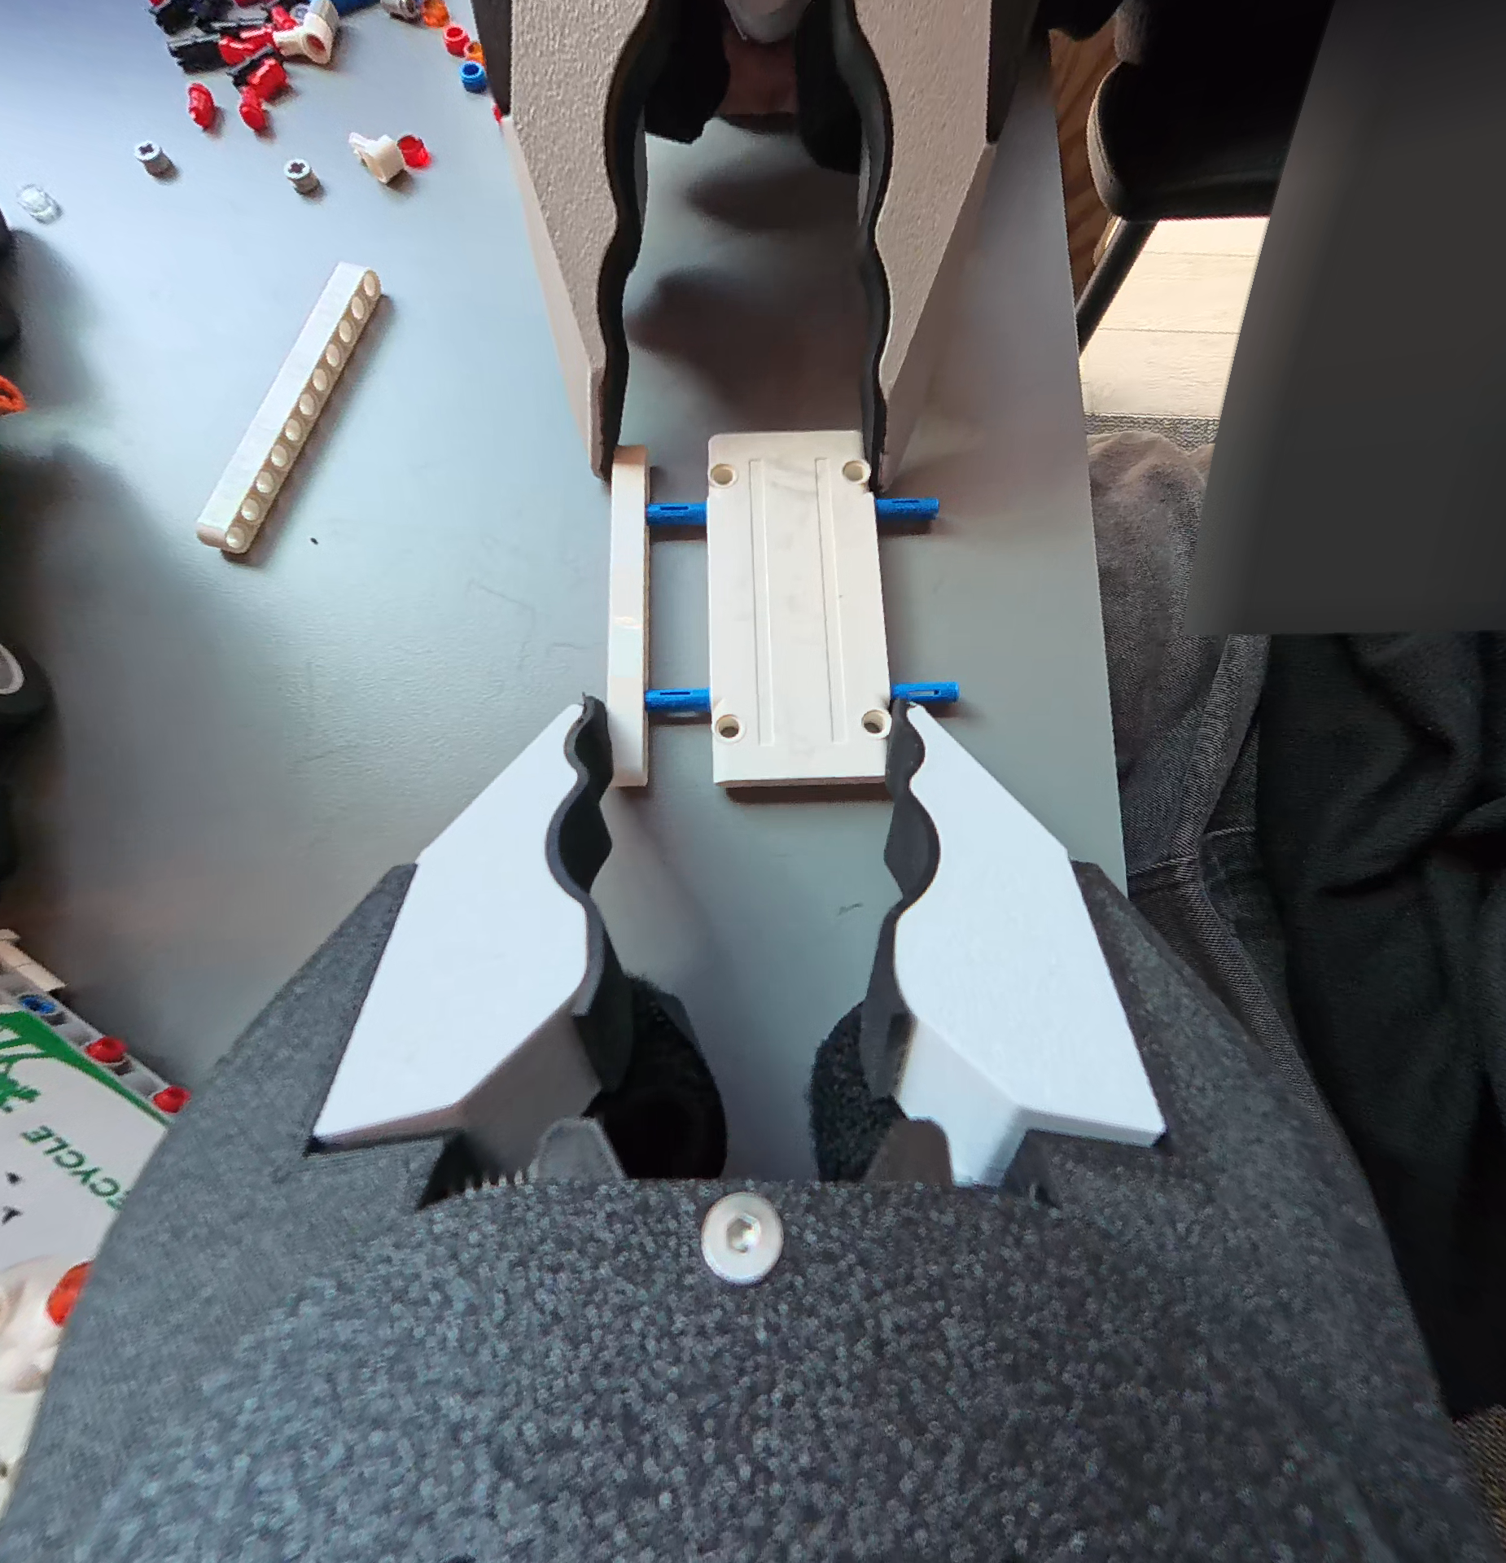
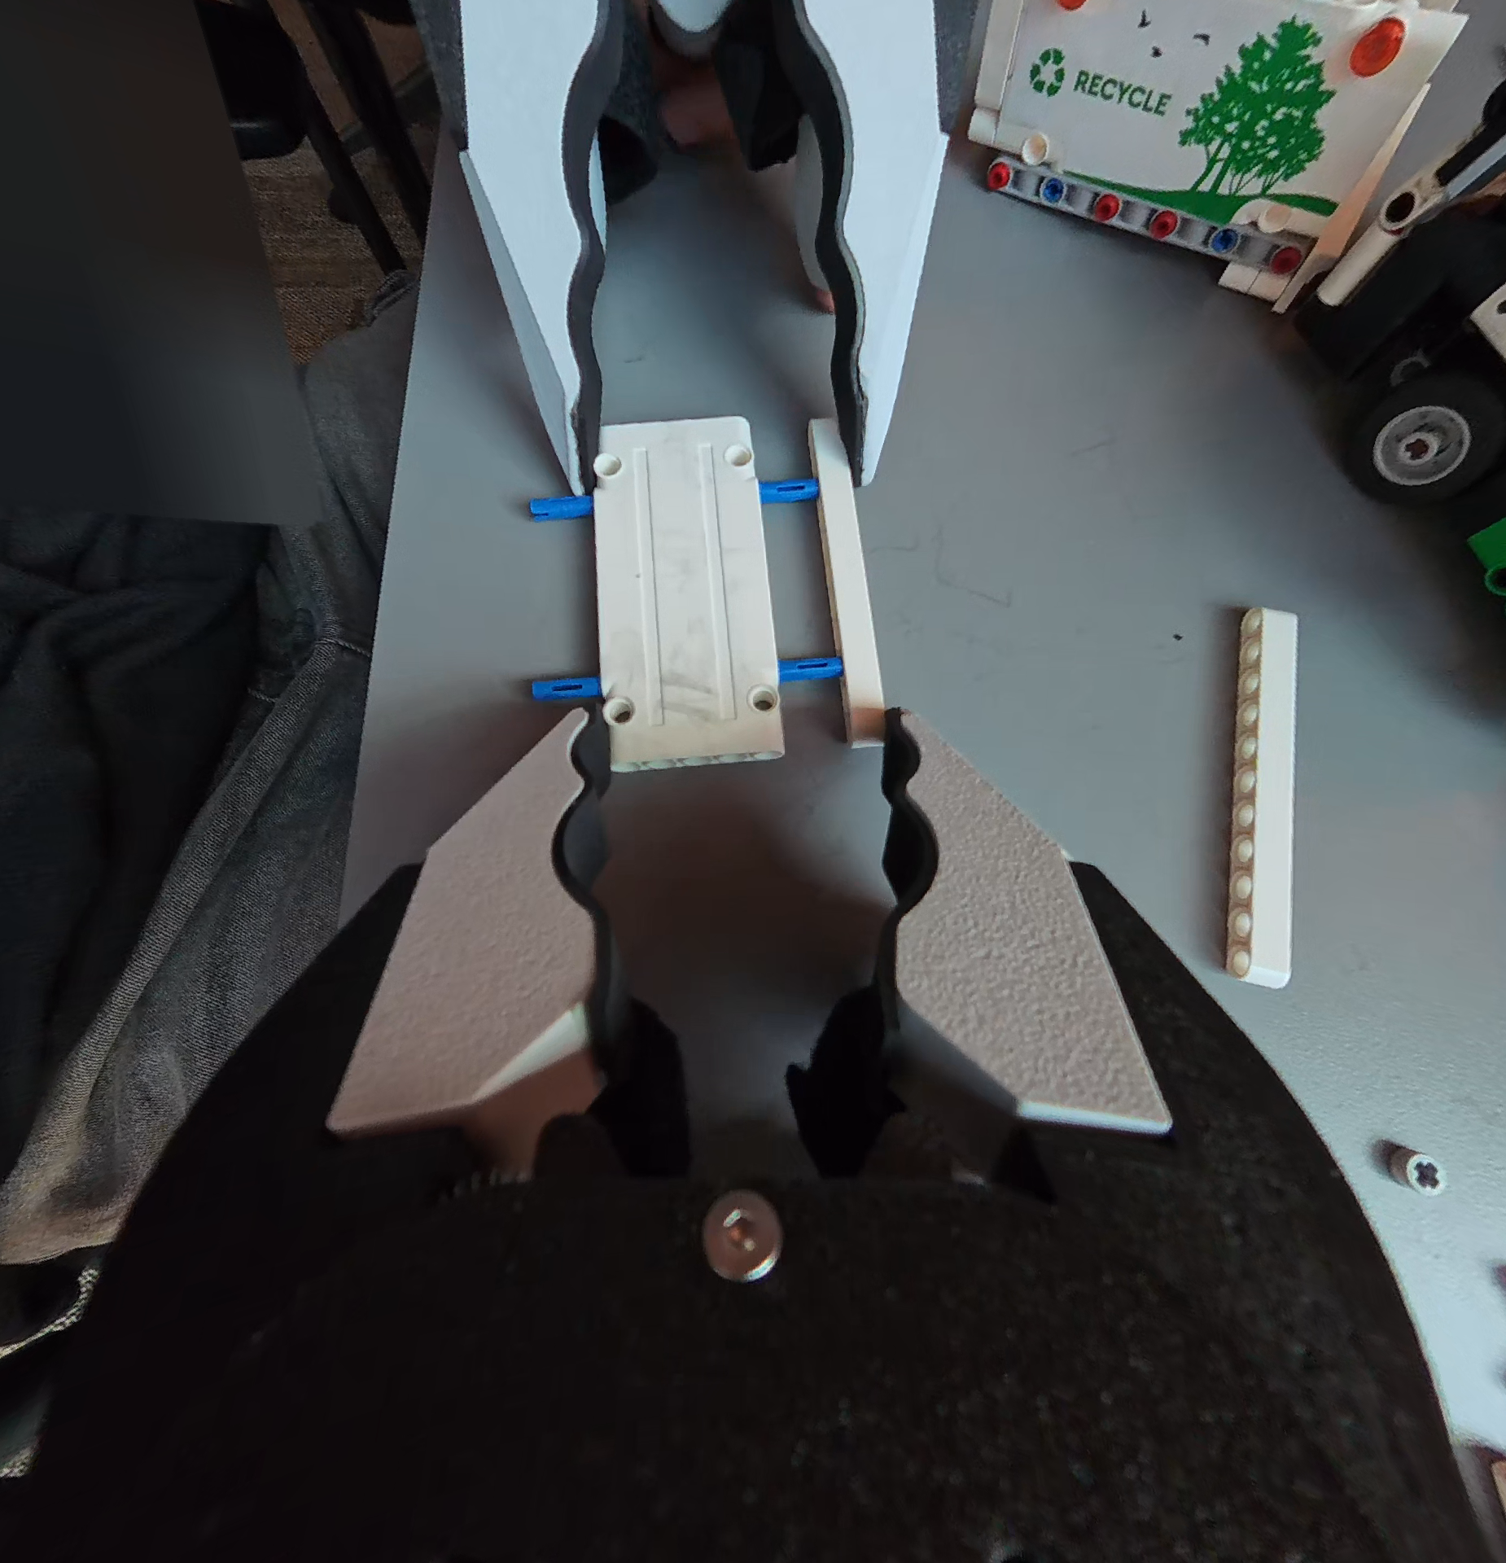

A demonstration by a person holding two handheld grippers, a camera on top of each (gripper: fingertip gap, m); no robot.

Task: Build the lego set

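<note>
White panel (image 1: 796,609) flat on grey table (image 1: 394,677), near its edge, four blue pins (image 1: 675,513) sticking out sideways. Thin white beam (image 1: 628,617) on two pins, gap to panel. Left gripper (image 1: 743,719) and right gripper (image 2: 737,727) face each other across panel, jaws apart, straddling assembly, gripping nothing. Spare holed beam (image 2: 1259,795) lies well apart.

The worktop (image 1: 327,677) is a flat, matte grey surface with faint scuff marks and soft daylight reflections. Its edge runs alongside grey and dark fabric (image 1: 1325,888) lying in folds below it. Beyond the edge, a black chair (image 1: 1156,127) with a thin dark leg stands on a light wooden floor (image 1: 1172,338). A woven carpet (image 2: 310,279) lies on the floor there.
</note>
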